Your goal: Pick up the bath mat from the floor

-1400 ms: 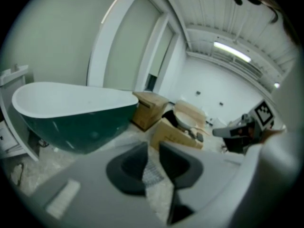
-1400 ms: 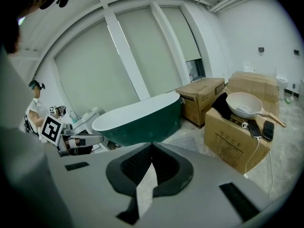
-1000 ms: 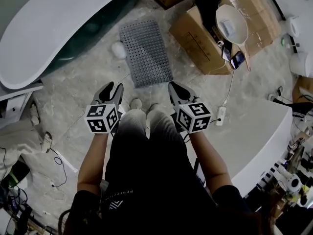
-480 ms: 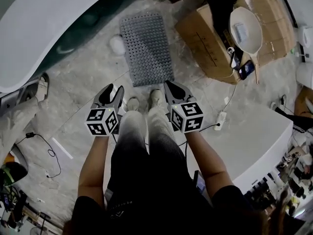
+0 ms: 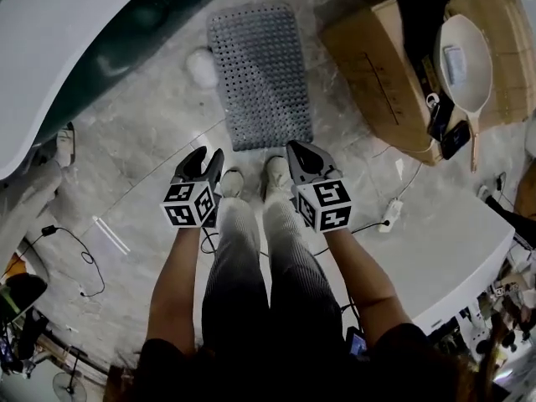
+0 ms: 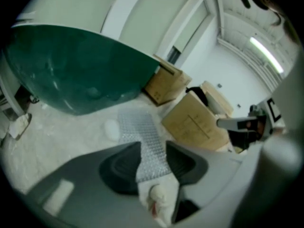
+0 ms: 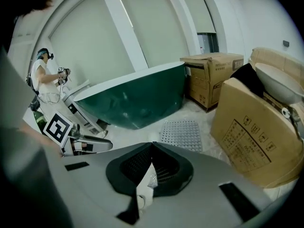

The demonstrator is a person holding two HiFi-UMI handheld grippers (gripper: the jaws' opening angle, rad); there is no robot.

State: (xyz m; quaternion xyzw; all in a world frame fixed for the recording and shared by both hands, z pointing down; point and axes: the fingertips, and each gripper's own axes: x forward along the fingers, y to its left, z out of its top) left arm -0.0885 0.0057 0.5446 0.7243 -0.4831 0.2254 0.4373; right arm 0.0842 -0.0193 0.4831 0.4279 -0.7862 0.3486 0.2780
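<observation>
The grey perforated bath mat (image 5: 260,78) lies flat on the marble floor, just beyond the person's shoes (image 5: 230,182). It also shows ahead in the left gripper view as the mat (image 6: 137,127) and in the right gripper view as the mat (image 7: 181,134). My left gripper (image 5: 203,164) hangs short of the mat's near left corner. Its jaws stand open and have just been closing slightly, with nothing held between them (image 6: 153,145). My right gripper (image 5: 303,156) hangs short of the near right corner, its tips together and empty (image 7: 152,144).
A green bathtub with a white rim (image 5: 100,23) curves along the left. A cardboard box (image 5: 385,82) carrying a white basin (image 5: 465,61) stands right of the mat. A white lump (image 5: 201,67) lies at the mat's left edge. A power strip (image 5: 389,216) and a white counter (image 5: 452,249) are at the right.
Both grippers have dropped toward the floor and closer to the mat's near edge. The mat looks larger and nearer. Nothing has been taken hold of.
</observation>
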